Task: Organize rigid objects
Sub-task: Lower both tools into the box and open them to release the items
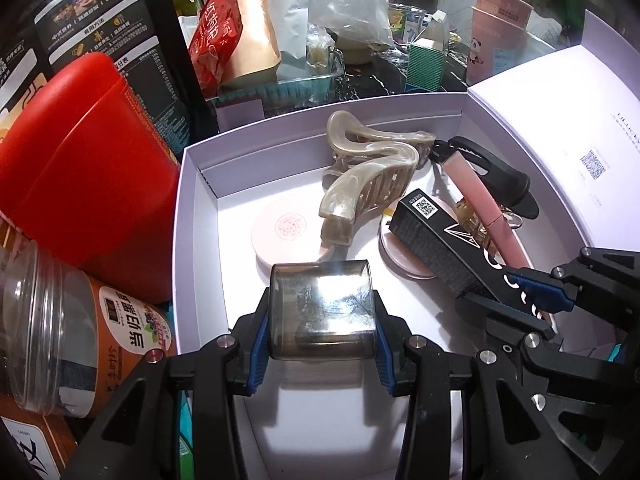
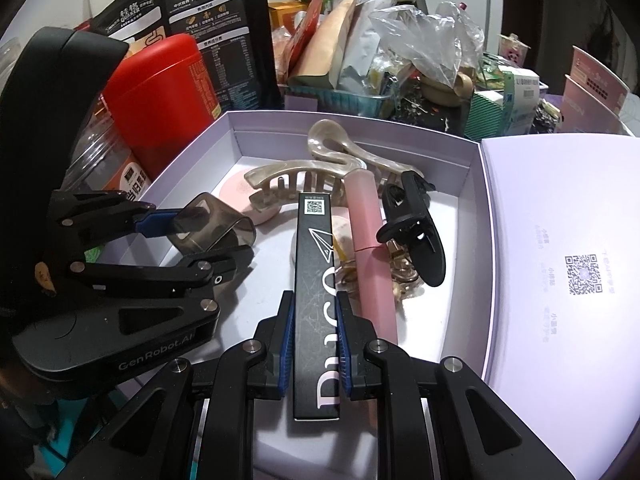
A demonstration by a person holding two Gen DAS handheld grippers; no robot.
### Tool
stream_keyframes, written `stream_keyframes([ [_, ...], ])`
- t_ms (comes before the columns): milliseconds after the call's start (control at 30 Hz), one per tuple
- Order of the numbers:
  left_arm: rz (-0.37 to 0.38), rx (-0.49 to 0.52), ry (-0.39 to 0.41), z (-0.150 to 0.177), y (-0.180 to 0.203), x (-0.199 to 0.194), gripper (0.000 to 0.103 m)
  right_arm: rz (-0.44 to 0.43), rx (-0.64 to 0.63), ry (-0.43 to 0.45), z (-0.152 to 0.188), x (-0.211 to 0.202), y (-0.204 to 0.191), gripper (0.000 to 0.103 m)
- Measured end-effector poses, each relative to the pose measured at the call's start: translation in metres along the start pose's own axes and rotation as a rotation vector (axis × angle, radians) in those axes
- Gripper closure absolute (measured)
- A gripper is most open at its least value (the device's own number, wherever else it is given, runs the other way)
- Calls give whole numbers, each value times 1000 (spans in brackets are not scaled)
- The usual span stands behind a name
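Observation:
My left gripper [image 1: 322,312] is shut on a smoky translucent plastic cap [image 1: 322,308], held over the near part of the open white box [image 1: 192,208]; it also shows in the right wrist view [image 2: 208,228]. My right gripper [image 2: 316,332] is shut on a long black carton [image 2: 316,280], held over the box's middle; the carton shows in the left wrist view [image 1: 444,248] too. Inside the box lie a beige hair claw [image 1: 368,176], a pink tube [image 2: 368,240], a black clip [image 2: 416,220] and a round pink compact [image 1: 284,228].
The box's open lid [image 2: 568,280] lies flat to the right. A red canister [image 1: 88,160] and a clear jar with an orange label [image 1: 72,332] stand left of the box. Bags, packets and a tray of clutter [image 1: 288,40] crowd the space behind it.

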State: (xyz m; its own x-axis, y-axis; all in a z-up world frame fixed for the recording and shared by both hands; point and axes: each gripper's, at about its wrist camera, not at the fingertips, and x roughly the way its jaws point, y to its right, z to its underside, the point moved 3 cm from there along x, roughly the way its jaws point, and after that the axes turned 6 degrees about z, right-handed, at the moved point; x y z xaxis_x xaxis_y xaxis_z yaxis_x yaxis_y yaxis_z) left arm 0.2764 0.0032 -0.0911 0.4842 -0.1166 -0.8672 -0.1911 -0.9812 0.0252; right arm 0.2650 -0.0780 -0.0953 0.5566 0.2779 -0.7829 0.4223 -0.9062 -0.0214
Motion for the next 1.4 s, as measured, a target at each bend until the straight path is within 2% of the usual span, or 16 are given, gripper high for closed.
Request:
stream_keyframes([
  [100, -2, -24, -1, -1, -4, -2, 60, 12, -13, 1, 0, -2, 0, 83],
  [233, -20, -42, -5, 0, -8, -5, 60, 6, -3, 1, 1, -5, 2, 76],
  [833, -12, -86, -36, 9, -10, -16, 58, 49, 15, 17, 10, -32, 4, 72],
  [1067, -34, -92, -11, 14, -9, -34, 58, 57, 22, 39, 14, -49, 1, 72],
  [1400, -7, -121, 31, 21, -11, -59, 58, 69, 47, 72, 26, -78, -2, 71],
])
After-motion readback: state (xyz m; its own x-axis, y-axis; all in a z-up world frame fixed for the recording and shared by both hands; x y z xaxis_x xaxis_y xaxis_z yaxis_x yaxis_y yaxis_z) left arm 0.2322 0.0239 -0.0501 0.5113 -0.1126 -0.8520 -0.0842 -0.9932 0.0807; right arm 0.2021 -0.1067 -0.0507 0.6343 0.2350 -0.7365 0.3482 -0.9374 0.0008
